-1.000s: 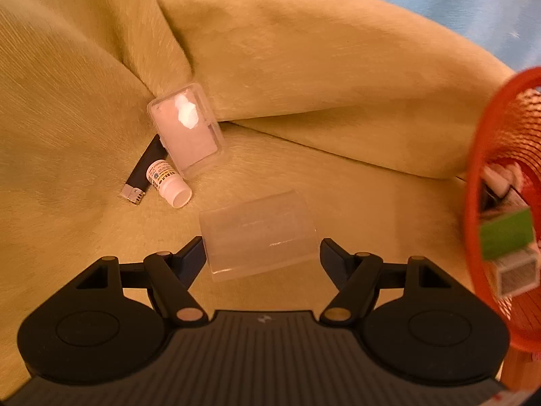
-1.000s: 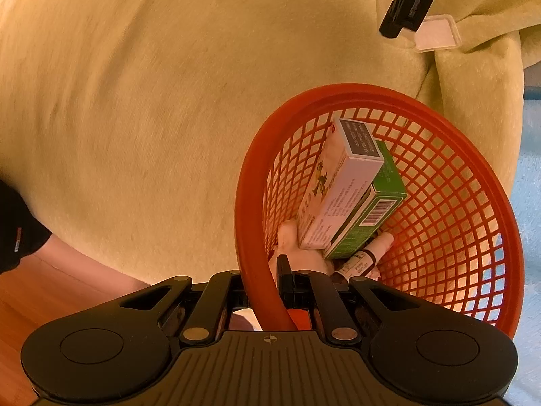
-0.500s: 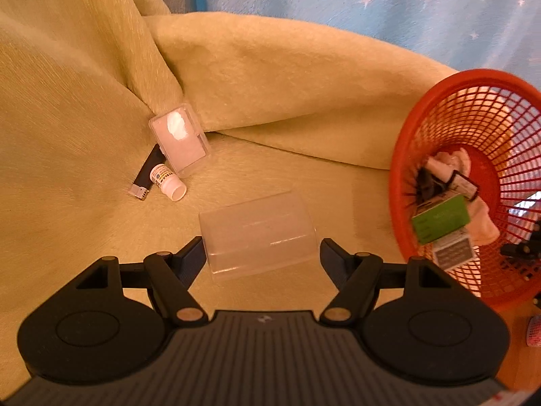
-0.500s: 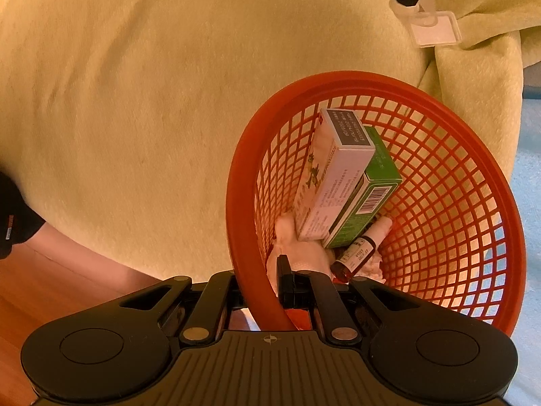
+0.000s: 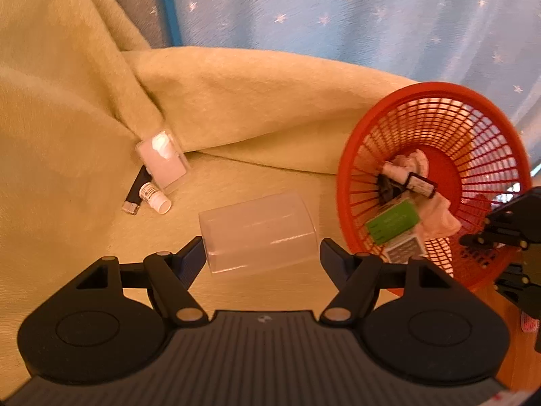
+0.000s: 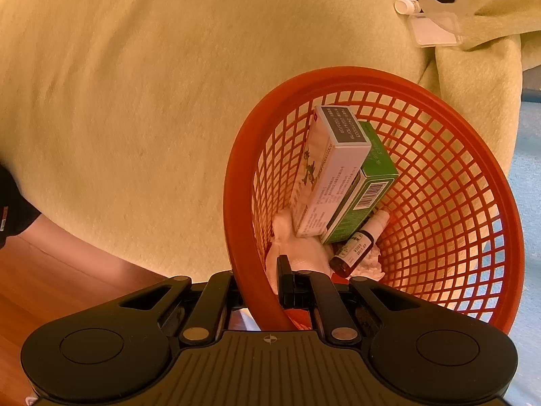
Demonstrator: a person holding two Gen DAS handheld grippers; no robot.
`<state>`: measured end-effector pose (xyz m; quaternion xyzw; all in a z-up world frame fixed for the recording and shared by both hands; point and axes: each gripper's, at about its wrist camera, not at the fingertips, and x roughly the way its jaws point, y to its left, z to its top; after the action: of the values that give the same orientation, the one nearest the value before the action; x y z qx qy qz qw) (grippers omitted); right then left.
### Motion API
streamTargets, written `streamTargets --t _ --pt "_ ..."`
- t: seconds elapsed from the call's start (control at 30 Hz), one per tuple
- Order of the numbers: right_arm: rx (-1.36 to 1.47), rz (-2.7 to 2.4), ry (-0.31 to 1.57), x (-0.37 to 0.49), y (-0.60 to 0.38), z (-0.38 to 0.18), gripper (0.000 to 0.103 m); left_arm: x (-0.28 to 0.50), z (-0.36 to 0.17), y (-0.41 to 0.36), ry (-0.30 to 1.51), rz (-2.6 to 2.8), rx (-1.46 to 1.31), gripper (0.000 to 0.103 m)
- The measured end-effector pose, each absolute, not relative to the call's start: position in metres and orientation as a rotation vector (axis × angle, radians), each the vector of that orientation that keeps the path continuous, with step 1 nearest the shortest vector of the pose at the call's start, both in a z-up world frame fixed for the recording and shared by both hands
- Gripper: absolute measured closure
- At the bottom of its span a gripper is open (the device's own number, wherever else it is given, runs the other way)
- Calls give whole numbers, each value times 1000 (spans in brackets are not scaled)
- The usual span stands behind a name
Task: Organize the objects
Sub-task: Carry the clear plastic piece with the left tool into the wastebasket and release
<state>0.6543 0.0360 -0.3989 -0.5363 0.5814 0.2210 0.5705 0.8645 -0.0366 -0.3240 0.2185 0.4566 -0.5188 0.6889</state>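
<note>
Clear box: the clear box (image 5: 258,233) sits crosswise between the fingers of the left claw (image 5: 262,253), lifted off the yellow blanket (image 5: 84,135).
Left claw state: its fingers stand wide, pressed on the two short ends of the clear box, so it grips it.
Long axis: the box's long side runs from one fingertip to the other, across the line of the claw.
Way to the basket: the red basket (image 5: 341,182) lies to the right of the held box, near it, tilted so its mouth faces the left claw.
Right claw state: the right claw (image 6: 267,291) is closed on the basket's near rim, one finger outside, one inside.
Nearer hand: the left holds the box; the right only tips the basket.
Likely next move: swing the box right, over the rim, and let go.
Left view only: a small white bottle (image 5: 155,197), a flat clear case (image 5: 162,160) and a dark stick (image 5: 137,194) lie by a fold in the blanket, well apart from the basket.
Right view only: the printing on the white carton (image 6: 333,169), green carton (image 6: 363,186) and brown dropper bottle (image 6: 355,245) in the basket.
</note>
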Motion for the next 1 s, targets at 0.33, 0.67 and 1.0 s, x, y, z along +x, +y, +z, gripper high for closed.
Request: streamTargets --t 0.33,0.67,1.0 --pt "-1255 515 1360 650 35 -399 100 844 -302 -50 1009 -1288 491 33" --pt "-1240 512 1354 651 32 -397 100 820 -278 -86 973 -1474 469 33" --pt "-1222 500 1353 648 28 -395 99 799 -264 -128 955 -1620 420 17"
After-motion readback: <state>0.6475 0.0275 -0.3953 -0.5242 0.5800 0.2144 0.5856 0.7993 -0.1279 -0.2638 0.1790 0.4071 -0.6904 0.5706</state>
